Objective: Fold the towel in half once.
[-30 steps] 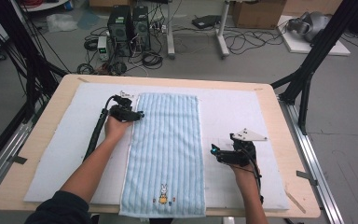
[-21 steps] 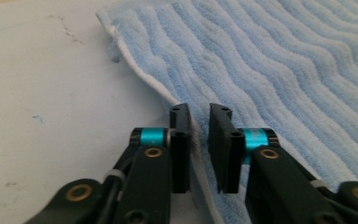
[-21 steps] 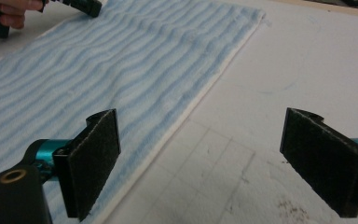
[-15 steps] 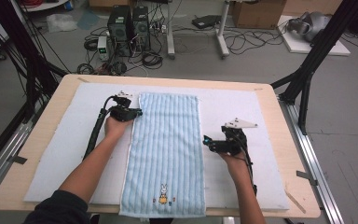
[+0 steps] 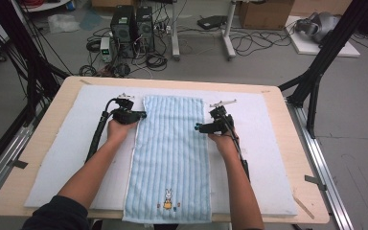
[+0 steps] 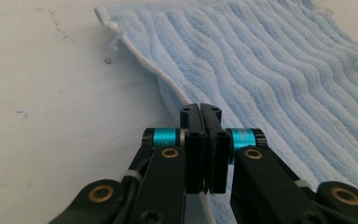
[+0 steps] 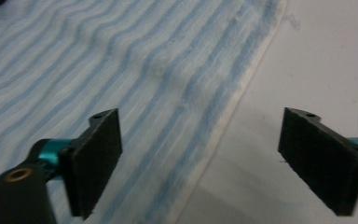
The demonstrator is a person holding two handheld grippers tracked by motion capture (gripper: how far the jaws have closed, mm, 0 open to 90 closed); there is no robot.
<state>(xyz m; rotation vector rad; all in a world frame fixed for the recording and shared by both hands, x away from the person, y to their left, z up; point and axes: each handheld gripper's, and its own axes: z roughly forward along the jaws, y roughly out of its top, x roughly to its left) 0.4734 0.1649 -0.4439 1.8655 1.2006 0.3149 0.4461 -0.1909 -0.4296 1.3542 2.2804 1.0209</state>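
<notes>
Near the far edge of the desk (image 5: 287,143), the left claw (image 5: 141,115) is pinching the towel's (image 5: 172,158) left border; the right claw (image 5: 199,128) stands spread over its right border.

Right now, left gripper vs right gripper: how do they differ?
The left gripper is shut on the towel at its left edge; the right gripper is open, holding nothing. The left sits at that hem; the right straddles the towel's right edge, one jaw over towel, one over the white mat. Both are near the towel's far end.

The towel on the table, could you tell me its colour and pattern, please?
The towel is light blue with lengthwise ribbed stripes and a white edge, clearest in the left gripper view.
</notes>
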